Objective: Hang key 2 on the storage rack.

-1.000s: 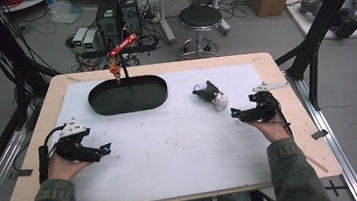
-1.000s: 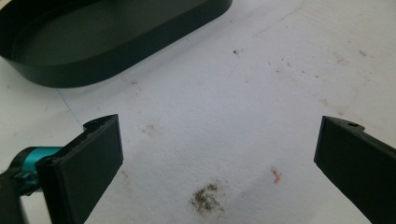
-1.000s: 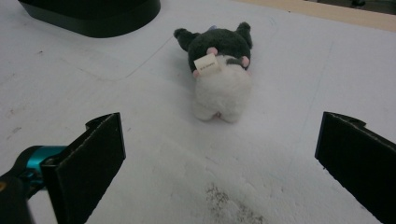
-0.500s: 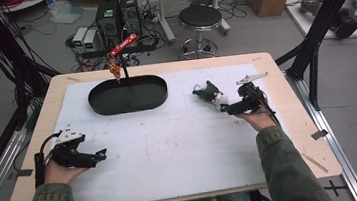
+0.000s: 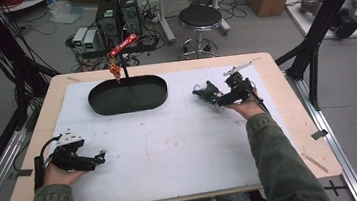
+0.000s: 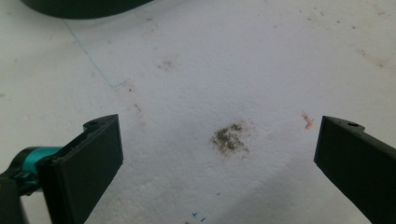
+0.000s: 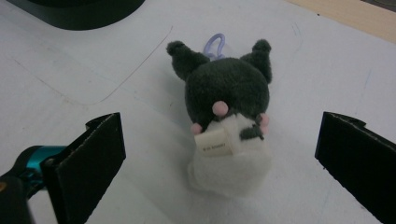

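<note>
Left gripper (image 5: pixel 103 157) is held low at the near-left of the table (image 5: pixel 185 180), jaws spread wide over bare white surface; a grey smudge (image 6: pixel 229 138) is seen between them in the left gripper view, nothing gripped. The plush toy lies well apart from it, off toward 2 o'clock across the table.

Black tray (image 5: pixel 128 94) is set at the far middle, roughly 10 o'clock from the toy; a red tag (image 5: pixel 122 45) is hung on a stand behind it.

Plush toy (image 5: pixel 208 92) is found at the far right of the table, just beside the right gripper (image 5: pixel 215 99), at its 12 o'clock in the right gripper view. Its long axis is lined up with the gripper's approach: dark eared head (image 7: pixel 227 88) and lilac loop (image 7: pixel 215 43) away, white body (image 7: pixel 231 161) nearest.

Right gripper jaws are set wide, either side of the toy, not touching it. The right hand (image 5: pixel 247 107) is judged far nearer; a short advance and closing across the toy's width would be called for.
</note>
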`<move>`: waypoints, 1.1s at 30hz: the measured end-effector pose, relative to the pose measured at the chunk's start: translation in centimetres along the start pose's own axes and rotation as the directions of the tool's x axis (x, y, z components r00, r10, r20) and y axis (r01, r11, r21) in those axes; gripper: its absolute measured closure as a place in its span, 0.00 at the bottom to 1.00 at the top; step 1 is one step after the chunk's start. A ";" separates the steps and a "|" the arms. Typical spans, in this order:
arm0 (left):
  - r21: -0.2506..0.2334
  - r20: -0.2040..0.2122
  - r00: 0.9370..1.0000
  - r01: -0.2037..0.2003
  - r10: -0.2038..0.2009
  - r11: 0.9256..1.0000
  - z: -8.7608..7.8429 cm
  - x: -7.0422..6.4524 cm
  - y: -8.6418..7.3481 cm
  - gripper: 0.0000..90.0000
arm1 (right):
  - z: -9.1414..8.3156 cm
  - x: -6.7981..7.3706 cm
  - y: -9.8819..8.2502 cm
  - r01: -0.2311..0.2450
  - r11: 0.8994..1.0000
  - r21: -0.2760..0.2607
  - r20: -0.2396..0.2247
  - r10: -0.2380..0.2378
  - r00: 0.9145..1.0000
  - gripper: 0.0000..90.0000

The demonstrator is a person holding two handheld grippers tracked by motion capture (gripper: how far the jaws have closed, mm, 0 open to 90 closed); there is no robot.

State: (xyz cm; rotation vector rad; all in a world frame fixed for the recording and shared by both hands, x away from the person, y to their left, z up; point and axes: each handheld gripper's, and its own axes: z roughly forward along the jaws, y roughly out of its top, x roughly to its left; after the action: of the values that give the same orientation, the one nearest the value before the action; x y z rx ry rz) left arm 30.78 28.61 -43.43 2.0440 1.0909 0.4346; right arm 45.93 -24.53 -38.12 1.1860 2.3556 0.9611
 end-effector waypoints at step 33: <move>0.053 0.035 0.999 0.025 -0.027 0.998 0.0 -0.1 -2.1 0.02 | 5.6 0.1 2.4 0.092 0.947 0.307 0.025 -0.105 0.994 0.49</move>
State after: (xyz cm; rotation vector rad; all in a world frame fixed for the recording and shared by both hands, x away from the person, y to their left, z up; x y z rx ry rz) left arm 29.56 29.25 -45.01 2.0735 1.1162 0.3581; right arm 50.37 -21.08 -40.51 1.1671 2.5684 0.5454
